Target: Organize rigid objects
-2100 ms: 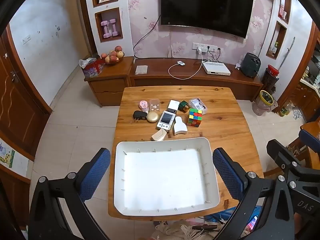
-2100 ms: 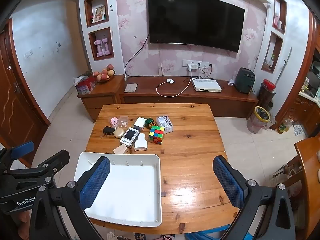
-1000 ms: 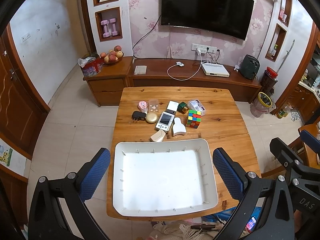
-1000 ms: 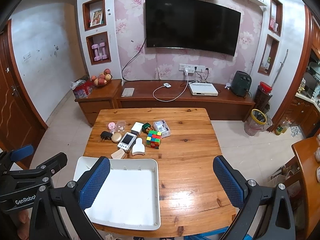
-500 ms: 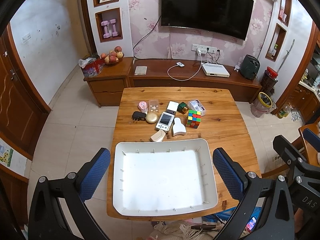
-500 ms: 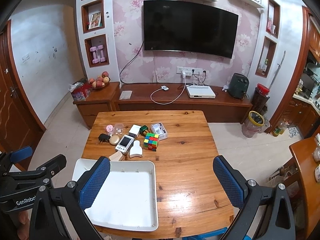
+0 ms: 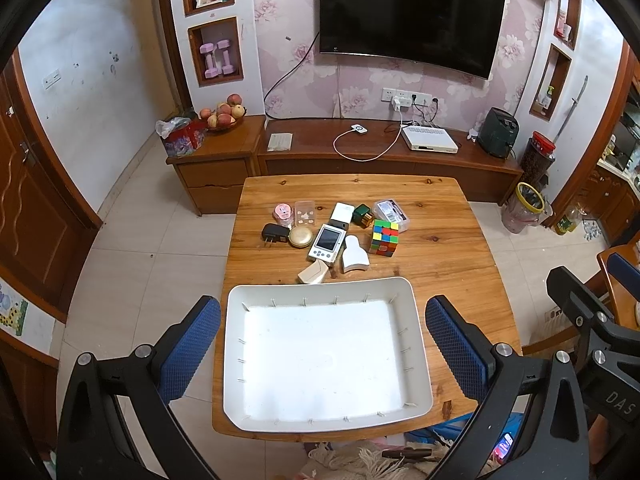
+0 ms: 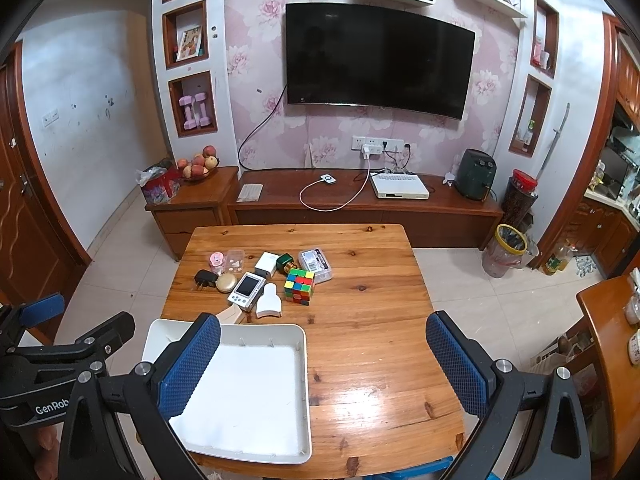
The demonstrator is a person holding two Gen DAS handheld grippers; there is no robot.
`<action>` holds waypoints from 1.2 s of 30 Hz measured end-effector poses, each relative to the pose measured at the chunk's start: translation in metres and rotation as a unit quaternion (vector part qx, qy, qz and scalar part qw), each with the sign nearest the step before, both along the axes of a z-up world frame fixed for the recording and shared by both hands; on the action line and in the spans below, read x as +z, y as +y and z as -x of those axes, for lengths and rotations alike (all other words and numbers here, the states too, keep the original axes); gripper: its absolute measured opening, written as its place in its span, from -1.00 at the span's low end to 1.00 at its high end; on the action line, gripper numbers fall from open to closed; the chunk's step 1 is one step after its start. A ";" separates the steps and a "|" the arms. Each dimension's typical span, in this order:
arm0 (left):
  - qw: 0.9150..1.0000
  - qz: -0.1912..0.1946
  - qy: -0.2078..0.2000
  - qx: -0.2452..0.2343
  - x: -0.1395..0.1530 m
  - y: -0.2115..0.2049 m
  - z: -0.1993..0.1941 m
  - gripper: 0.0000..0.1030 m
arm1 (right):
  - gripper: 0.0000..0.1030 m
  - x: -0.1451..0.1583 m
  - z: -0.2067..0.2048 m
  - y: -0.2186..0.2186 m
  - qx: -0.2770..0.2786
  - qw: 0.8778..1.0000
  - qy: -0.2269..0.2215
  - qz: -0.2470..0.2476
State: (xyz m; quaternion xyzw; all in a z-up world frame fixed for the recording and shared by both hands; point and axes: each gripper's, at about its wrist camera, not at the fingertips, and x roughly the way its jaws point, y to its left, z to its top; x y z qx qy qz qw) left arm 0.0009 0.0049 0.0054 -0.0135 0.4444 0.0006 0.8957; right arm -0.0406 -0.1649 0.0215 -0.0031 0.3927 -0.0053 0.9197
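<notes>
A white tray (image 7: 236,320) lies empty on the near part of a wooden table (image 7: 448,256). Behind it lies a cluster of small things: a colour cube (image 7: 384,237), a white handheld device (image 7: 327,242), a white scoop-shaped piece (image 7: 353,255), a beige wedge (image 7: 313,273), a gold round case (image 7: 301,236), a black plug (image 7: 274,234) and small boxes. My left gripper (image 7: 322,348) is open and empty above the tray. My right gripper (image 8: 322,364) is open and empty above the tray (image 8: 304,420) and table (image 8: 380,344). The cube (image 8: 299,286) shows there too.
A low wooden TV cabinet (image 7: 380,156) stands behind the table under a wall TV (image 7: 408,20). A fruit bowl (image 7: 224,116) sits on the left cabinet. A bin (image 7: 528,208) stands at the right. Another wooden table edge (image 8: 608,352) is at far right.
The right gripper has risen and tilted up, so more of the wall and shelf shows. The left gripper has barely moved. Nothing on the table has moved.
</notes>
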 end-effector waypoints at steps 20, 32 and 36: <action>1.000 -0.001 -0.001 0.001 -0.001 -0.001 -0.001 0.98 | 1.00 0.006 -0.005 -0.009 -0.001 1.000 -0.005 0.001; 1.000 -0.001 0.000 0.001 0.000 -0.001 -0.001 0.98 | 1.00 0.004 -0.006 -0.008 -0.001 1.000 -0.006 0.001; 1.000 -0.002 -0.001 0.001 -0.001 -0.001 -0.001 0.98 | 1.00 0.004 -0.005 -0.007 -0.001 1.000 -0.006 0.000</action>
